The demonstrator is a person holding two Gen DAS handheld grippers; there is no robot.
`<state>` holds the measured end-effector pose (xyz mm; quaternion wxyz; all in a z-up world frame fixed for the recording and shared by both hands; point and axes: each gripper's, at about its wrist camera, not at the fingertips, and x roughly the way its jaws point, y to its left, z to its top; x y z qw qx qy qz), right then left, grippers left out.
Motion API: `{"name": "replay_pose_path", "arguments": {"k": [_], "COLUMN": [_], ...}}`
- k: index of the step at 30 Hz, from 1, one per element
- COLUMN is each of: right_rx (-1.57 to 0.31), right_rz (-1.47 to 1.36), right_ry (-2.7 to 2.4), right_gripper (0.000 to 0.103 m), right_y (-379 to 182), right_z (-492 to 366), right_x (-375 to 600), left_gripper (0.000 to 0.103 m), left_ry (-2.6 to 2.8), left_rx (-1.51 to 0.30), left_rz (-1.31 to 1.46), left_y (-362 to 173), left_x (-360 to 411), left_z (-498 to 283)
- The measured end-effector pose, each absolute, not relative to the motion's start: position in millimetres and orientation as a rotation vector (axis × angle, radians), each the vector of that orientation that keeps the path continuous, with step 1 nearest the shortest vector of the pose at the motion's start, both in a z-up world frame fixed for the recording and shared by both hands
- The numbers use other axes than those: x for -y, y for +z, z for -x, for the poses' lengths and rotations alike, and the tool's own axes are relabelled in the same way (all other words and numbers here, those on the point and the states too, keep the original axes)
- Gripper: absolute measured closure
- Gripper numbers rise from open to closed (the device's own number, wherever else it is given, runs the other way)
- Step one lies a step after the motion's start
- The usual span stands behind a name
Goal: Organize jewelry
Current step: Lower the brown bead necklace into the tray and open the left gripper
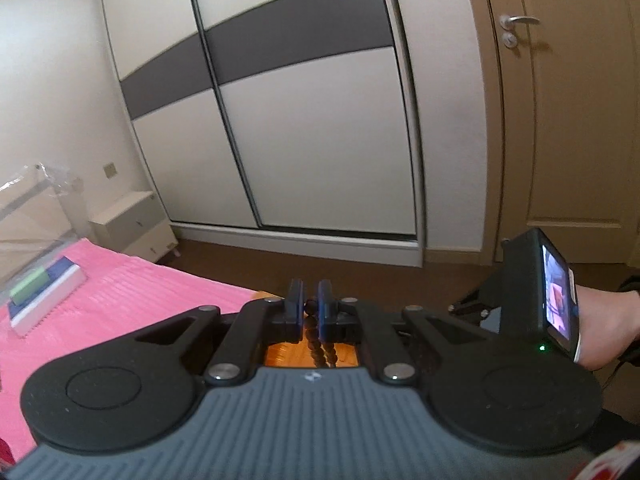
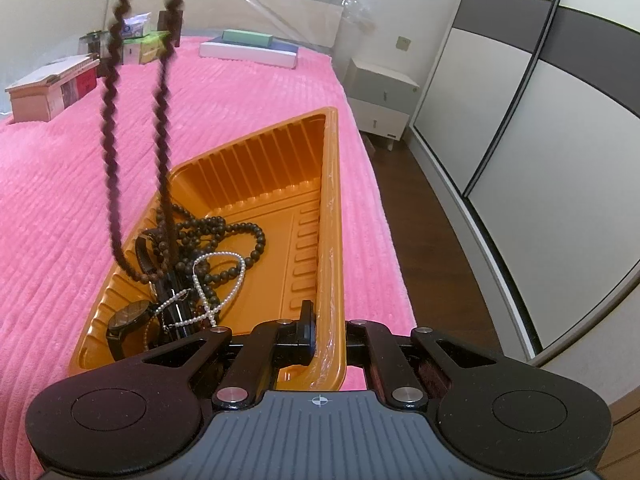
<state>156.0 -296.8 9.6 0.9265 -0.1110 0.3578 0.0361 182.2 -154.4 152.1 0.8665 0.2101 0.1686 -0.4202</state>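
Nearest the left wrist camera, the left gripper has its two jaws clamped on one dark bead necklace, whose two strands hang straight down below the pads, over a glimpse of orange beneath. In the right wrist view the same necklace drops from the top edge as a long loop, its lowest beads reaching into the orange tray. The right gripper is closed on that tray's near right rim; only its left finger shows inside the tray, the other being hidden behind the wall. One tray lies on the pink bed cover. In it lie a heap of dark beads, one white pearl string and two dark watches, one near the front left corner, the other further back. The hanging loop lies left of the right gripper and well apart from it.
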Motion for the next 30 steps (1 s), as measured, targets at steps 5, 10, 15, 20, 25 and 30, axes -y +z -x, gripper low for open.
{"name": "replay_pose_path", "arguments": {"k": [5,10,15,20,25,30], "right_rx": [-0.734,-0.734,-0.734,-0.735,-0.735,-0.736], "right_rz": [0.226,0.224,0.224,0.222,0.223,0.221], "right_ry": [0.075,0.073,0.074,0.074,0.073,0.073], "right_gripper": [0.098,0.098,0.098,0.098,0.098,0.098], "right_y": [10,9,8,8,8,8], "right_z": [-156,-157,-157,-158,-158,-158], "right_x": [297,297,297,297,298,297], "left_gripper": [0.097,0.097,0.097,0.097,0.097,0.097], "left_ry": [-0.898,-0.910,-0.910,-0.907,-0.904,-0.904], "left_rx": [-0.394,-0.460,-0.529,-0.570,-0.576,-0.577], "left_rz": [-0.447,-0.455,-0.452,-0.433,-0.429,-0.430], "left_y": [139,121,101,91,89,86], "left_x": [164,169,171,169,168,171], "left_z": [-190,-199,-207,-215,-218,-215]}}
